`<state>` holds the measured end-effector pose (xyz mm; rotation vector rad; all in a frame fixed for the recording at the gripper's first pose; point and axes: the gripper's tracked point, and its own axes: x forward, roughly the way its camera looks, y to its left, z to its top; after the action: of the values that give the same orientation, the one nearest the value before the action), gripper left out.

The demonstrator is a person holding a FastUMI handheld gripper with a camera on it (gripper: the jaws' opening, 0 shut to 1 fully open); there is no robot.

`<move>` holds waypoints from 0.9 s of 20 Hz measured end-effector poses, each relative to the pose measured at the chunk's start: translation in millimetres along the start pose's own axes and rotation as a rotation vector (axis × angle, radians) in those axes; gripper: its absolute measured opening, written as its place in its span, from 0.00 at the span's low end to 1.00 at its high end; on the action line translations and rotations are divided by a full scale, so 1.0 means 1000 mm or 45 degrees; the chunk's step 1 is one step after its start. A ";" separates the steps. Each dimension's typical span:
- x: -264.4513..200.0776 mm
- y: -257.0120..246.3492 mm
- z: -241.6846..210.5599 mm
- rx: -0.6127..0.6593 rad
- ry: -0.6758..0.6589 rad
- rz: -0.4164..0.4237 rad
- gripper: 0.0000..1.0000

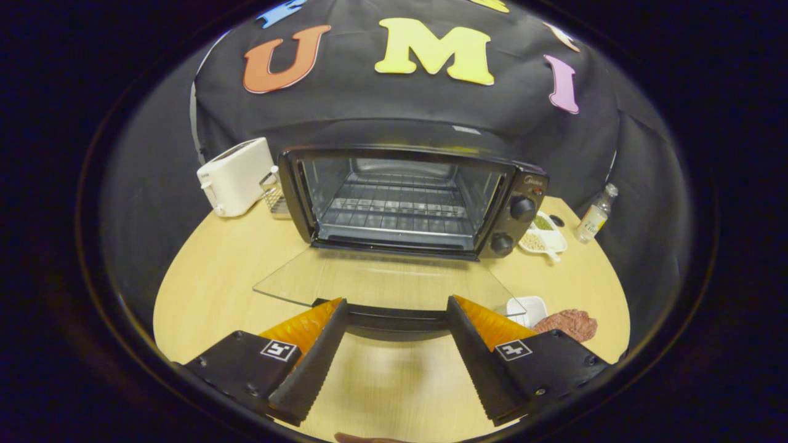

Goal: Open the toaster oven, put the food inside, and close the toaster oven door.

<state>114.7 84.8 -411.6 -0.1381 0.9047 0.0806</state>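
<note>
A black toaster oven point(517, 184) stands on the round wooden table point(209, 289) with its glass door point(381, 280) folded down flat toward me. Inside I see an empty wire rack point(394, 206). The door's dark handle point(394, 319) lies just ahead of my fingers. My gripper point(394, 301) is open, its fingers spread wide on either side of the handle and holding nothing. A brownish piece of food point(569, 323) lies on the table to the right of the right finger, next to a small white dish point(529, 307).
A white toaster point(234, 177) and a wire rack stand left of the oven. To the right of the oven are a white dish with seeds point(542, 237) and a small clear bottle point(594, 215). The black cloth wall closes off the back.
</note>
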 end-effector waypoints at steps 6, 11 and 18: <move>0.017 0.004 -0.027 0.044 0.081 0.064 1.00; 0.040 0.003 -0.047 0.115 0.124 0.103 1.00; 0.019 0.004 -0.044 0.083 0.115 0.178 0.97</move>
<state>91.4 82.2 -453.4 -0.0176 1.0056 0.1760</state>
